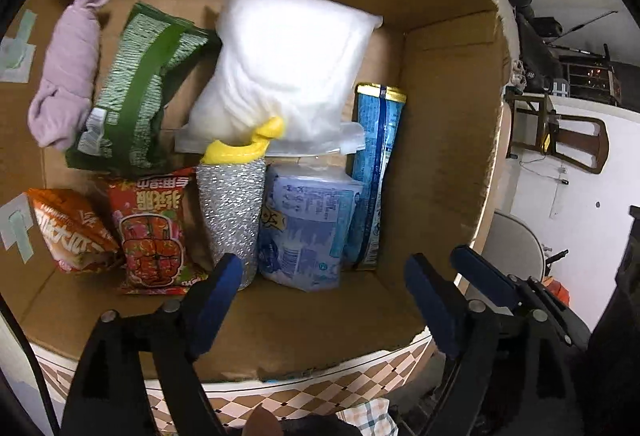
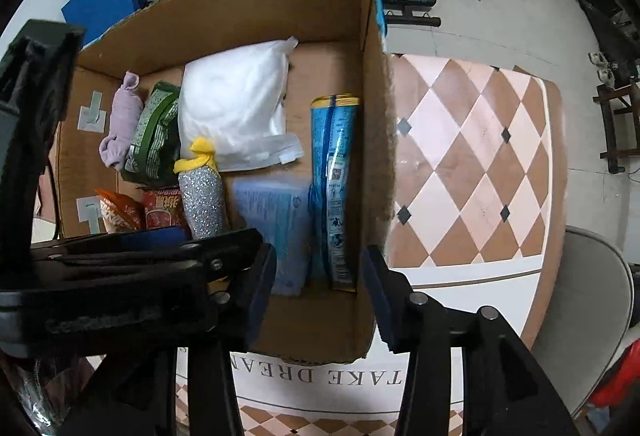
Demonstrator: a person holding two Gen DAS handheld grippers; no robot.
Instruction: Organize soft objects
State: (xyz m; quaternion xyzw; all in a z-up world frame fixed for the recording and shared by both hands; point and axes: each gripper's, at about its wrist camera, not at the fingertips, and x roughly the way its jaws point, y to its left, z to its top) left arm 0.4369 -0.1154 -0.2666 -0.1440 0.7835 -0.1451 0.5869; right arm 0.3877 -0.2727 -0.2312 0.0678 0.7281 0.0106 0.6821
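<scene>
The cardboard box [image 1: 448,140] on the tabletop [image 2: 480,164] holds eight soft things: two red snack bags [image 1: 154,232], two blue packs [image 1: 308,228], one green bag [image 1: 140,88], one white pouch [image 1: 288,64], one lilac cloth [image 1: 70,68], one glittery roll [image 1: 232,212] (yellow-capped). Left tool [image 1: 324,300] and right tool [image 2: 318,296] both gape empty above it.

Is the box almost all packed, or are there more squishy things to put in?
Mostly packed, it seems. The cardboard box already holds the white pillow bag, the lilac cloth roll, the green packet, the glittery silver roll and the blue packs. The left gripper and right gripper are open and hold nothing. No soft item shows on the patterned table.
</scene>
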